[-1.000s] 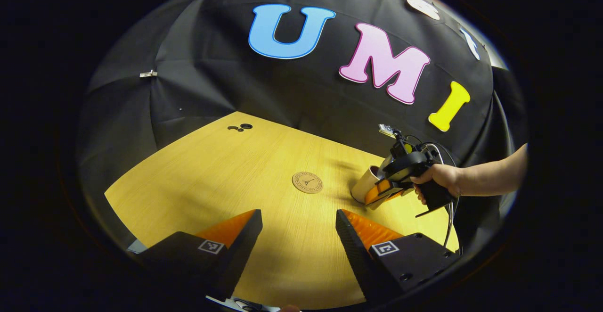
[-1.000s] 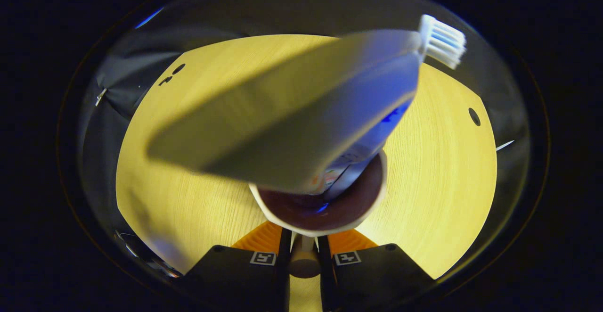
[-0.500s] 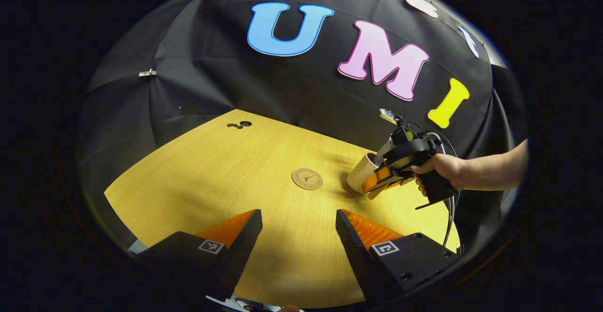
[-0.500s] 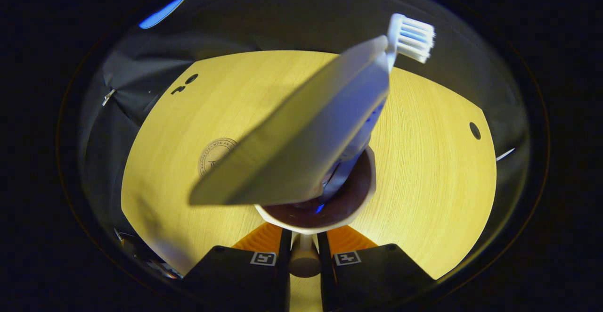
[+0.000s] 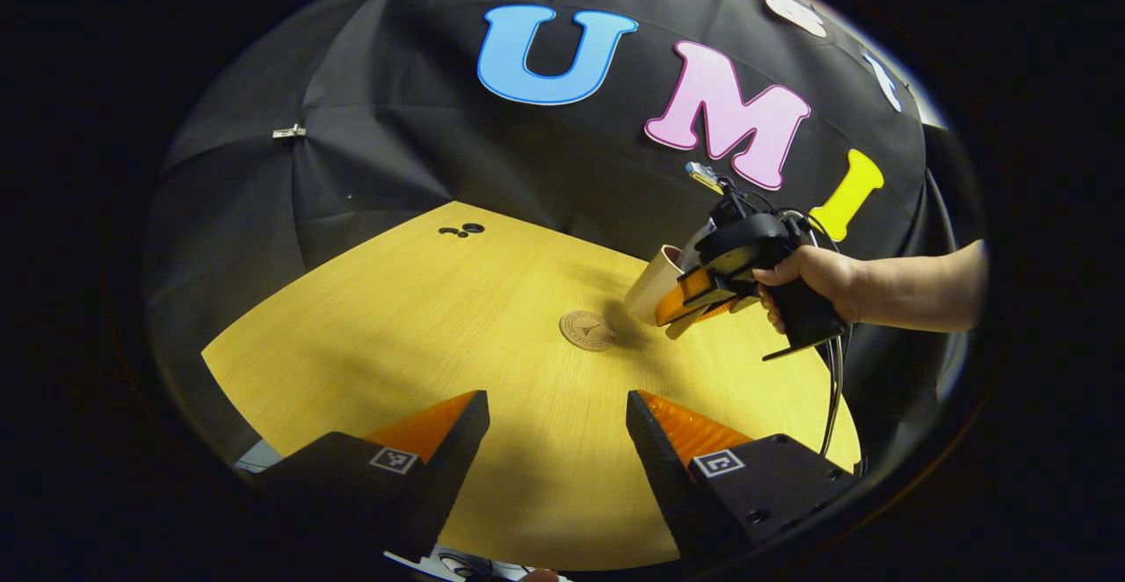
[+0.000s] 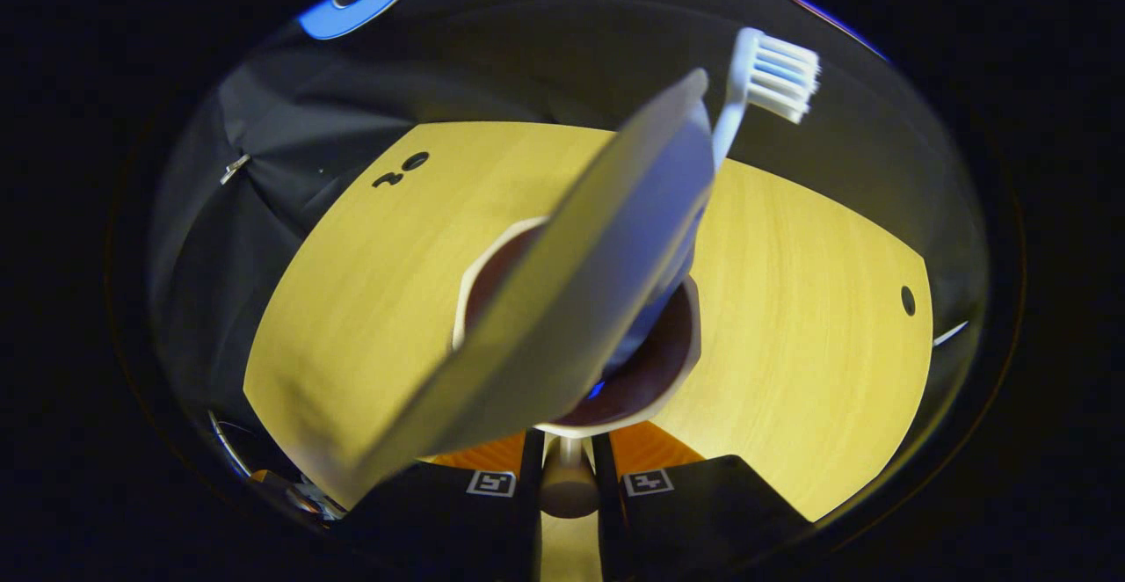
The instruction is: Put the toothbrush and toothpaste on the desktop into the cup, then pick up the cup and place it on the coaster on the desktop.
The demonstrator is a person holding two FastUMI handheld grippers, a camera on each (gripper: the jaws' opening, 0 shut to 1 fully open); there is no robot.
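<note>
In the left gripper view a cream cup (image 5: 652, 281) hangs tilted in the air, just right of and above the round cork coaster (image 5: 589, 331) that lies on the wooden table (image 5: 422, 336). The right gripper (image 5: 696, 294), held by a hand (image 5: 813, 276), grips it. In the right gripper view that gripper (image 6: 567, 469) is shut on the cup's handle; the cup (image 6: 659, 362) has a dark inside, and the white toothpaste tube (image 6: 562, 301) and the toothbrush (image 6: 778, 76) lean out of it. My left gripper (image 5: 555, 406) stands open over the table's near side.
Small dark holes (image 5: 463, 230) mark the table's far left corner, and another hole (image 6: 907, 301) sits near its right edge. Black cloth walls stand close behind the table. A cable (image 5: 831, 397) hangs from the right gripper.
The right gripper has lifted the cup off the table and carried it left toward the coaster. The toothpaste and brush swung inside it. My left gripper stayed open and nearly still.
</note>
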